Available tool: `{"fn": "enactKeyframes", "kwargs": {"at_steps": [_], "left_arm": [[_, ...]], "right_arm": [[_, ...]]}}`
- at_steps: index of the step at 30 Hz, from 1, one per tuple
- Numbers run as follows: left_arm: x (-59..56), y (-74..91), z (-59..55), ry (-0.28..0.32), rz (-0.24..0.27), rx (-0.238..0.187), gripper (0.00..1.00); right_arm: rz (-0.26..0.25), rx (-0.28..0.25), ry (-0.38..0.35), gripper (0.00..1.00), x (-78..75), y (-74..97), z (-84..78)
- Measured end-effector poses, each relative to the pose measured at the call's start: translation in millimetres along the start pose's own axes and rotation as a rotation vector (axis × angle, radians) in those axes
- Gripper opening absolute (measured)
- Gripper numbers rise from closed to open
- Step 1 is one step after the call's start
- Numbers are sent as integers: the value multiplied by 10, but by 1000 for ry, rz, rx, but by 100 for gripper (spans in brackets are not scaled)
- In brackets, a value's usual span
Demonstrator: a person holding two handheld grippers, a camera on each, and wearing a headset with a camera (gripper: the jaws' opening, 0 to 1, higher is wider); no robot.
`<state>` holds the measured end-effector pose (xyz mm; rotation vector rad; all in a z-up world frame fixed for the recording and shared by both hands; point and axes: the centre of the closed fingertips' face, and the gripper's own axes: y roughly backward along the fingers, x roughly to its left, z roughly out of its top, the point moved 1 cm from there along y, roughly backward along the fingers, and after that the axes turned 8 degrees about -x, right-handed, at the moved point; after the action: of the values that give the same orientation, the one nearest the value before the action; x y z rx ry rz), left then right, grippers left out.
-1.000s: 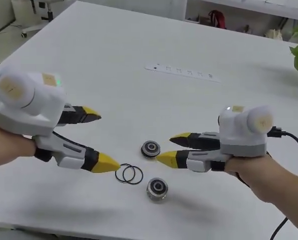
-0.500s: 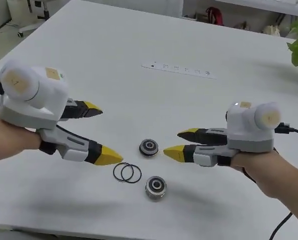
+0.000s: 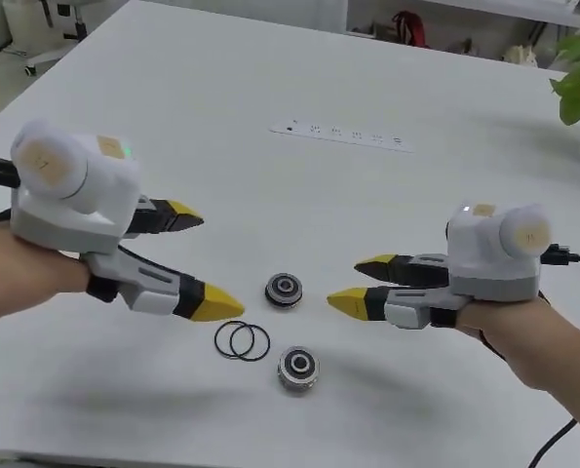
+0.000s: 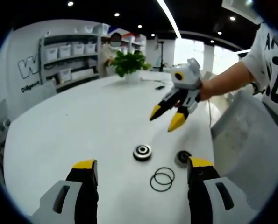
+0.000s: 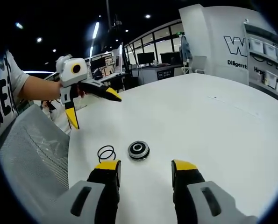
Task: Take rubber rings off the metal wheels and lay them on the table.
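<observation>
1. Rubber rings [image 3: 242, 340] have the left hand-held gripper [image 3: 204, 258] just to their left, jaws spread wide with nothing in them.
2. Both rings lie flat and overlapping, close to the near edge of the table [image 3: 173, 78], roughly mid-width.
3. The far wheel [image 3: 284, 290] sits just beyond the rings, and the near wheel [image 3: 298, 367] is just right of them, closer to that edge. Neither touches the rings.
4. Then the right hand-held gripper [image 3: 356, 283] hovers right of the wheels, jaws partly apart, empty too.
5. Can't tell if either wheel has another ring on it, too small. If so, I'd pin the wheel by its rim with one gripper, hook the ring with a jaw tip and roll it off. No yanking.
6. Head view gives the layout from above. Left gripper view adds that the right one hangs in the air above the table.
</observation>
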<state>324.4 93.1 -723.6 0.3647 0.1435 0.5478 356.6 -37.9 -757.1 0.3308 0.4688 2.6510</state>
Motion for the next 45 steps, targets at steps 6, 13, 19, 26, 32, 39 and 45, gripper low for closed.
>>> {"fn": "enactKeyframes", "kwargs": {"at_steps": [6,13,19,26,32,39,45], "left_arm": [[11,-35,-4,6,1,0,79],[15,-80,-16,9,1,4,78],[40,-114,-17,16,4,4,78],[37,-168,-38,26,1,5,77],[16,-237,-74,30,-9,12,76],[9,-299,-112,30,-16,21,73],[9,-337,-149,43,-18,27,71]], "right_arm": [[-8,2,-3,41,-32,4,-27],[-12,6,-4,41,-60,-3,-69],[-12,11,-2,40,-70,-22,-106],[-5,9,0,40,-39,-54,-112],[7,18,12,39,-14,-106,-142],[20,21,21,38,26,-202,-157],[39,39,39,36,65,-284,-202]]}}
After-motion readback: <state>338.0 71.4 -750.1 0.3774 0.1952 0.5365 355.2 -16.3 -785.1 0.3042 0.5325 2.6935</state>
